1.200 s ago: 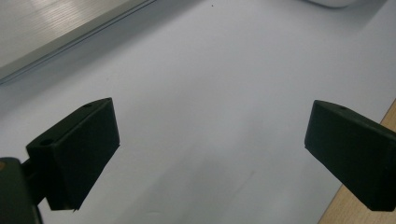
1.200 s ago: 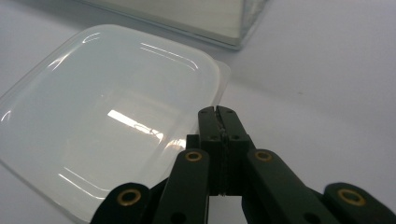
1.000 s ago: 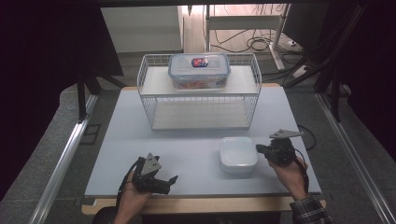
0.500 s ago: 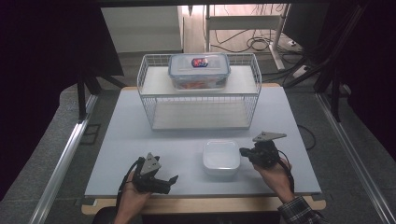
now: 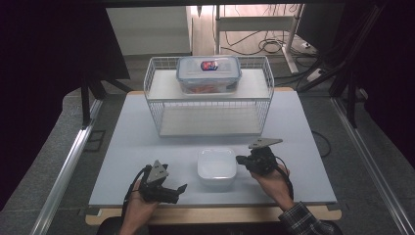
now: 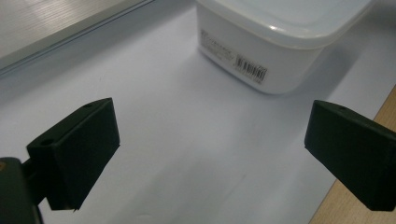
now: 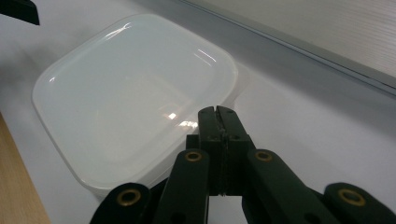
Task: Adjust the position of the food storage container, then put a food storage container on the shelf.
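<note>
My right gripper (image 5: 241, 160) has its jaws pressed together, tips against the right side of the white box (image 5: 217, 166), nothing between them. The box sits on the table (image 5: 122, 147) near the front edge, between my two hands. My left gripper (image 5: 182, 188) rests just left of it, jaws wide apart and empty. Behind stands a wire rack (image 5: 210, 105) with a clear tub (image 5: 209, 73) on top.

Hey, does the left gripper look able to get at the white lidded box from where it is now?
Probably yes. The left gripper has its jaws wide open toward the white lidded box, with bare table between them.
</note>
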Demonstrator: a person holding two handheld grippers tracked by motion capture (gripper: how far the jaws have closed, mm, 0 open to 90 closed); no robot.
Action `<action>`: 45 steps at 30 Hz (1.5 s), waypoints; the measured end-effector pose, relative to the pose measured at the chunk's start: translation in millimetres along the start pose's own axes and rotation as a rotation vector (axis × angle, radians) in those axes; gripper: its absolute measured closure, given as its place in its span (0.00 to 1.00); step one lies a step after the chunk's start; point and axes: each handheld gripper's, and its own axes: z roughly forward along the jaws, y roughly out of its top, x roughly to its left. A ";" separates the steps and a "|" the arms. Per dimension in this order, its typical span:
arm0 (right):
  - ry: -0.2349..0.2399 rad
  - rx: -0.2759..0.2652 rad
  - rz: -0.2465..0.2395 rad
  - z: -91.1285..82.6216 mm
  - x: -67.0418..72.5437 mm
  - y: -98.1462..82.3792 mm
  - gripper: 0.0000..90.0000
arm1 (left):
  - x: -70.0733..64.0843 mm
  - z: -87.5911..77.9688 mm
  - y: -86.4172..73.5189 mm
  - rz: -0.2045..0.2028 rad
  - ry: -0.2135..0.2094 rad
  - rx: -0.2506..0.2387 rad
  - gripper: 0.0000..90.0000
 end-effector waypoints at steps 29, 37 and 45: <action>0.033 -0.078 -0.087 -23.3 8.7 -21.7 0.05 | 1.7 -2.0 0.6 -0.013 -0.003 0.020 0.04; 0.006 -0.060 -0.084 -19.2 8.5 -21.7 0.01 | 2.6 -1.4 2.2 -0.026 -0.016 0.020 0.03; 0.024 -0.024 -0.049 -21.0 9.7 -14.8 0.01 | 5.1 -1.4 18.2 -0.052 -0.074 -0.022 0.03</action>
